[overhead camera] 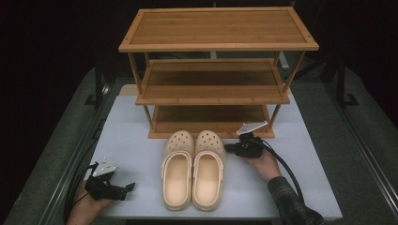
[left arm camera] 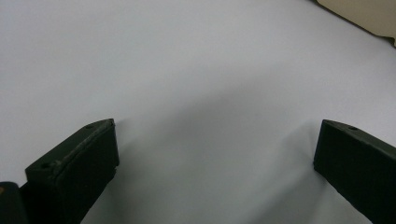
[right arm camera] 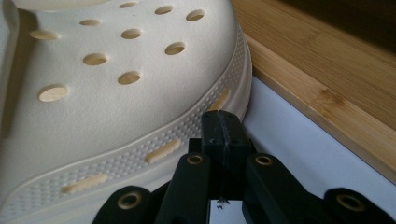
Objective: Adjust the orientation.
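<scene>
A pair of cream clogs stands side by side on the white table, toes toward the rack: the left clog (overhead camera: 177, 168) and the right clog (overhead camera: 208, 166). My right gripper (overhead camera: 228, 148) lies level at the right clog's toe side, jaws shut with nothing between them. In the right gripper view its closed tip (right arm camera: 223, 122) sits right against the clog's dotted sole rim (right arm camera: 154, 154); I cannot tell whether it touches. My left gripper (overhead camera: 130, 186) rests at the table's front left, pointing right. Its jaws stand wide open over bare table (left arm camera: 205, 126) in the left gripper view.
A three-tier bamboo shoe rack (overhead camera: 218, 28) stands at the back of the table, its bottom shelf (overhead camera: 211, 123) just behind the clogs' toes; its edge (right arm camera: 327, 93) runs beside the right gripper. A clog corner (left arm camera: 369, 14) appears far off in the left gripper view.
</scene>
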{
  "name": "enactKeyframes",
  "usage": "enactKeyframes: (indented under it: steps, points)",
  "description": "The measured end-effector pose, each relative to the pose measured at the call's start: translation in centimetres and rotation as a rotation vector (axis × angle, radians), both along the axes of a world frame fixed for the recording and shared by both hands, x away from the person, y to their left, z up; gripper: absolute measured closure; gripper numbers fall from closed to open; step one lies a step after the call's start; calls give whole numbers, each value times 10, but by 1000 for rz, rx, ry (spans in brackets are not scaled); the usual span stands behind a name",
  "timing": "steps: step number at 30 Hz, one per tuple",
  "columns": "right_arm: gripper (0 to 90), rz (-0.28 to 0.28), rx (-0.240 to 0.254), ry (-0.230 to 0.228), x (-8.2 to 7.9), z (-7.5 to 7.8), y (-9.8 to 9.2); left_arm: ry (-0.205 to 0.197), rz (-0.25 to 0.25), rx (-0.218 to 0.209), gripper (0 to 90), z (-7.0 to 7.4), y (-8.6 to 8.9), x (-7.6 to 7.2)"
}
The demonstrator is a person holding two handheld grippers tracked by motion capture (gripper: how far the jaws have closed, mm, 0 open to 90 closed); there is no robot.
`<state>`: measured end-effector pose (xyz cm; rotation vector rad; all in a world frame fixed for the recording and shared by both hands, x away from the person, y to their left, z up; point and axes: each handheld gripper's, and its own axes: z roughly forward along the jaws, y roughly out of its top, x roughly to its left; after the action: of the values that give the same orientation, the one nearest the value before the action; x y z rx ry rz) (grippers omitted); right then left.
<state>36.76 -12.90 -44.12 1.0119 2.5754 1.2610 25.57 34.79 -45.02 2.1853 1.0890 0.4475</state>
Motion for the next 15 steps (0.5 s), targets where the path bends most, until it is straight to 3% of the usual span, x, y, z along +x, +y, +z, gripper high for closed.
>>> enactKeyframes:
  steps: [3, 10, 13, 15]
  points:
    - [892, -17, -9, -13, -2, 2, -3, -1, 0, 0, 0, 0, 0, 0]
    - [588, -96, 3, -21, -12, 16, -22, 3, 3, 1, 0, 1, 0, 0]
    - [509, -125, 5, -42, -20, 20, -31, 3, 0, 10, 0, 2, -1, 1]
    - [427, -150, 5, -26, -26, 21, -38, 3, -3, 13, 0, 3, -4, 1]
